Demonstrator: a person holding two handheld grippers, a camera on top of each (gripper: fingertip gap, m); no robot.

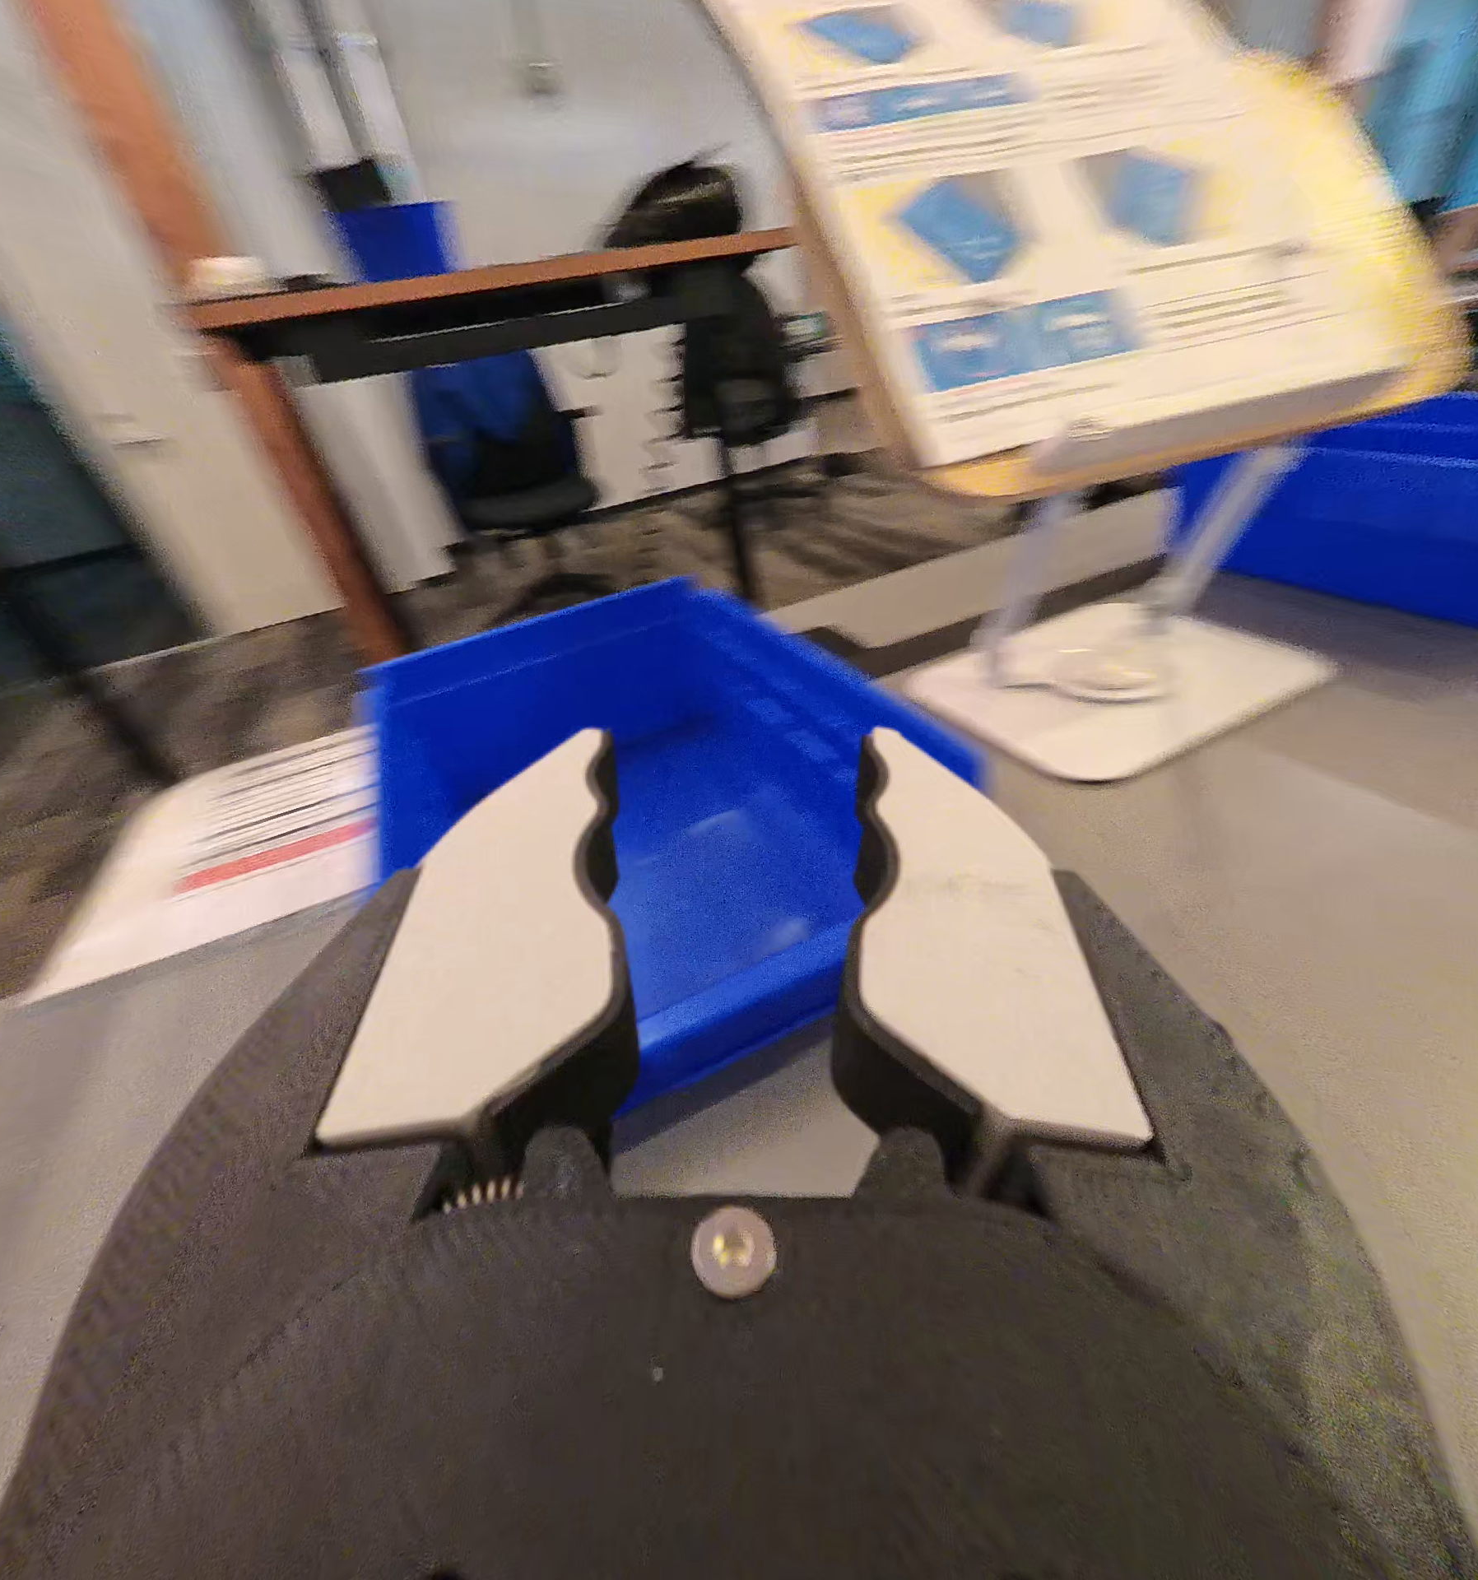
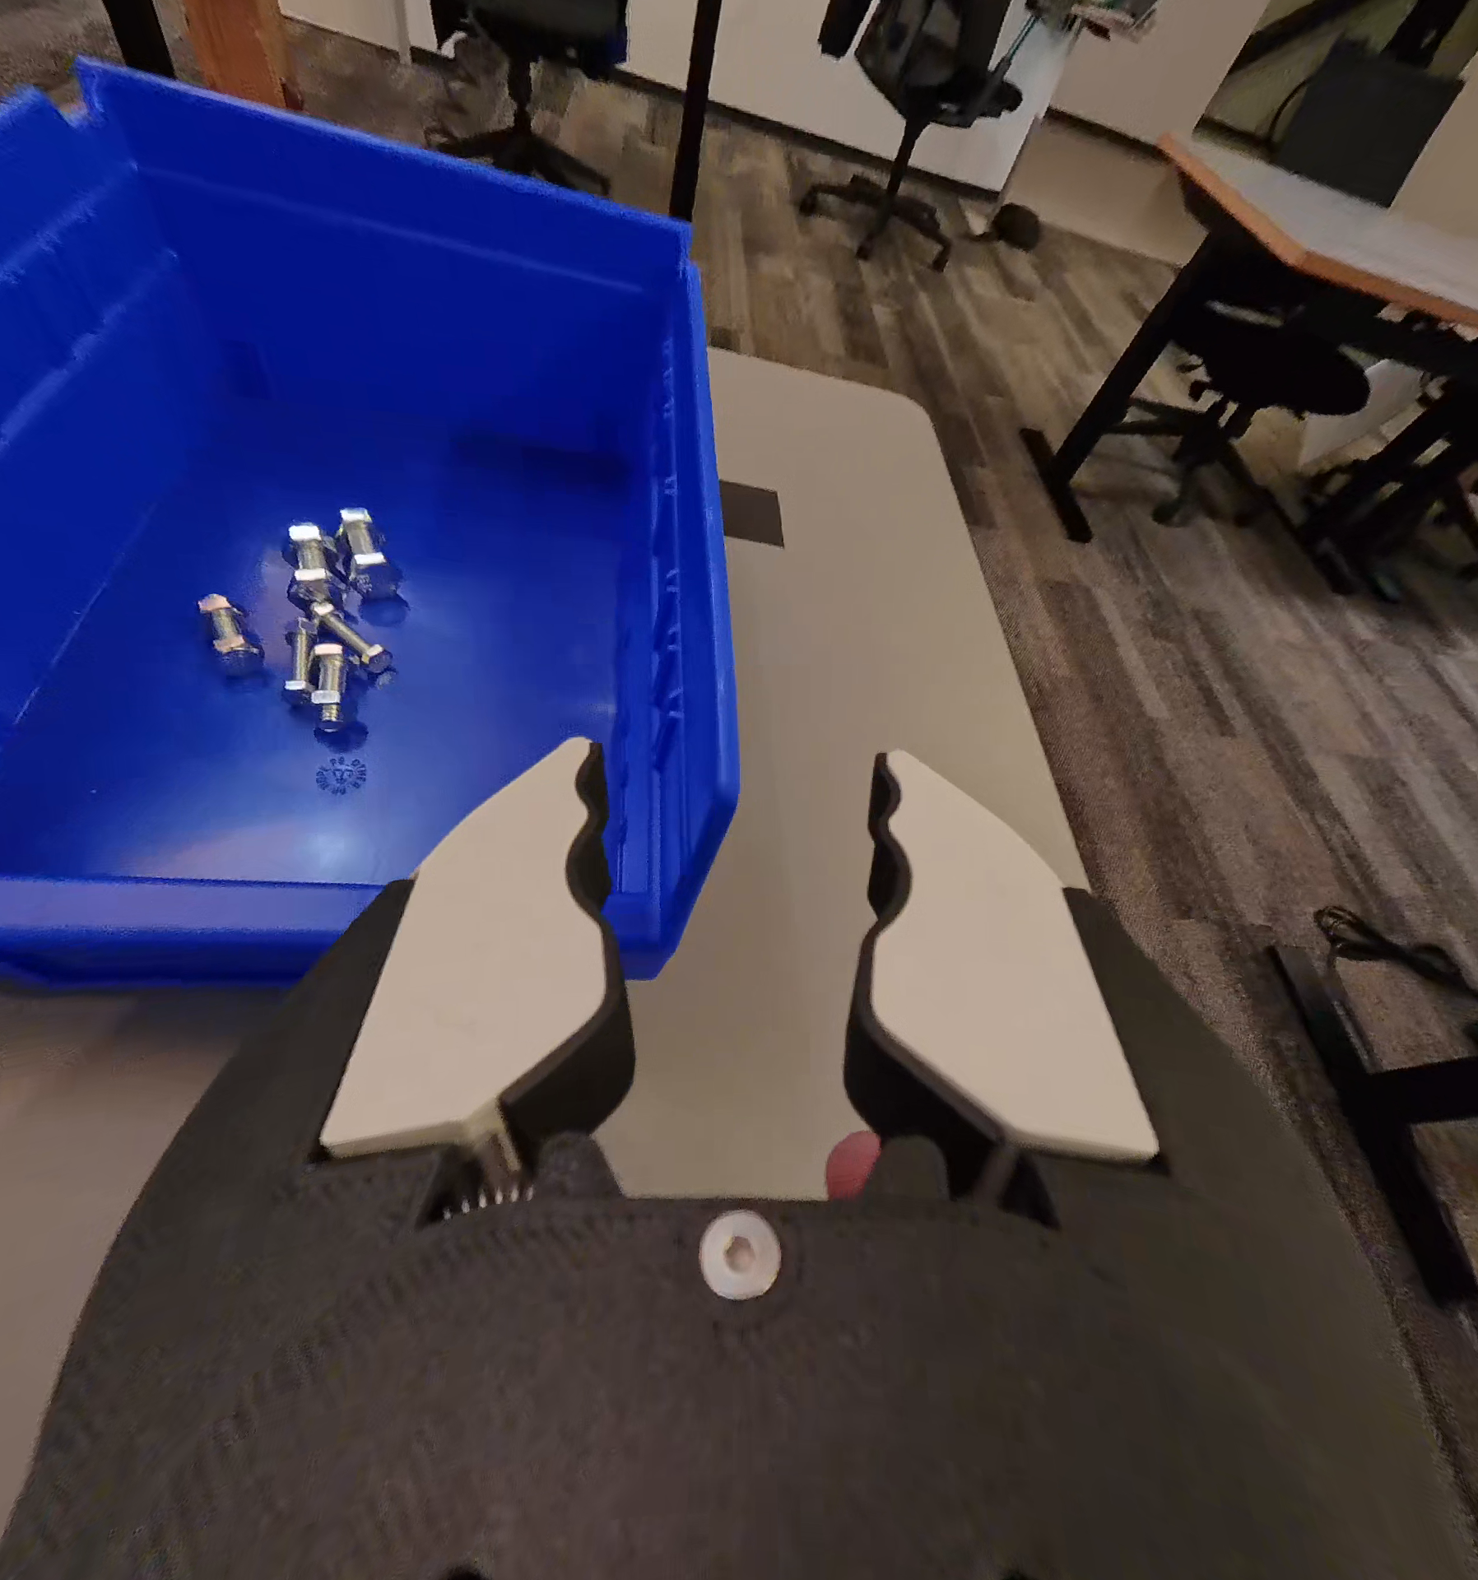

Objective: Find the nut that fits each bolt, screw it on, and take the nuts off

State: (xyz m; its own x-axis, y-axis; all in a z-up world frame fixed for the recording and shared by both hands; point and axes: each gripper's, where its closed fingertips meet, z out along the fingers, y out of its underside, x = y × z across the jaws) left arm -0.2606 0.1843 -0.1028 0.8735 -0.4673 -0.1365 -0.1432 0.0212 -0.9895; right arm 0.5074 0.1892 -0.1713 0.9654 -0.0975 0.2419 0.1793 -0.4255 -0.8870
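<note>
Both claws stood wide and empty. Left claw [image 1: 736, 769] pointed into a small blue bin [image 1: 496, 735] on the grey table [image 1: 1231, 940]; view badly smeared by motion, so the pale streaks on that bin's floor possibly loose nuts, not to be told for sure. Right claw [image 2: 736, 795] hung over the near right corner of a large blue bin [image 2: 684, 513], its left finger [image 2: 505, 923] above the bin's floor, its right finger above bare table. Bolts [image 2: 317, 616] lay clustered mid-floor in that bin, well apart from the claw, most seemingly with nuts already on.

Best handled thus: right claw swung left and down over the cluster, one outlying bolt [image 2: 229, 637] picked rather than the tangled ones, gripped across the shank near the head so the nut stayed free for the left claw to turn. Left claw steadied first, since blur spoke of haste.
</note>
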